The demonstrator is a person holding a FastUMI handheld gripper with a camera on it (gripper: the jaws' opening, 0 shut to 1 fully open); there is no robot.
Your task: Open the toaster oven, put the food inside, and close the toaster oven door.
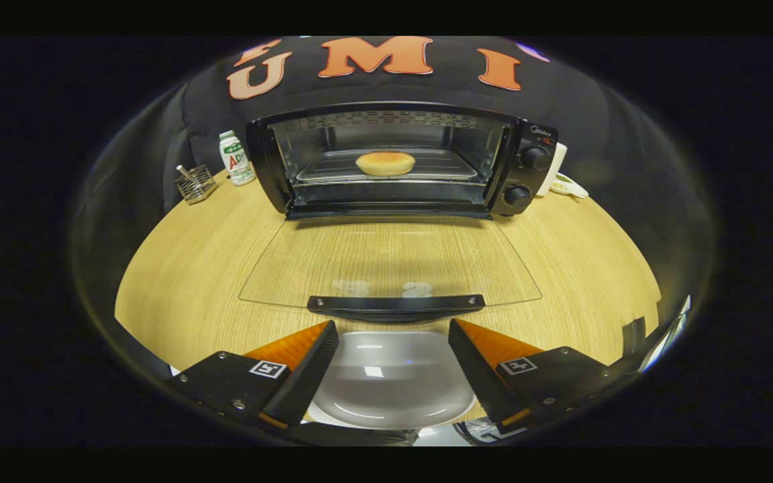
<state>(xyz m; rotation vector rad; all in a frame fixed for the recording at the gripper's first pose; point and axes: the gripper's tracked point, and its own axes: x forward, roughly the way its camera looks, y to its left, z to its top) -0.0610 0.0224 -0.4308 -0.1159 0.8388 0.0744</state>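
Hand-held gripper (393, 365) fingers spread wide, holding nothing, above a grey plate (393, 389) on the wooden table (185, 268). At twelve o'clock beyond them, the black toaster oven (403, 161) stands open — glass door (390, 265) flat, round golden bun (385, 163) on its tray.

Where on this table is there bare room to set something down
Bare wood lies on the table either side of the lowered glass door. Crowded: wire basket and bottle beside the toaster oven, the bun on its tray. The open gripper hangs over an empty plate.
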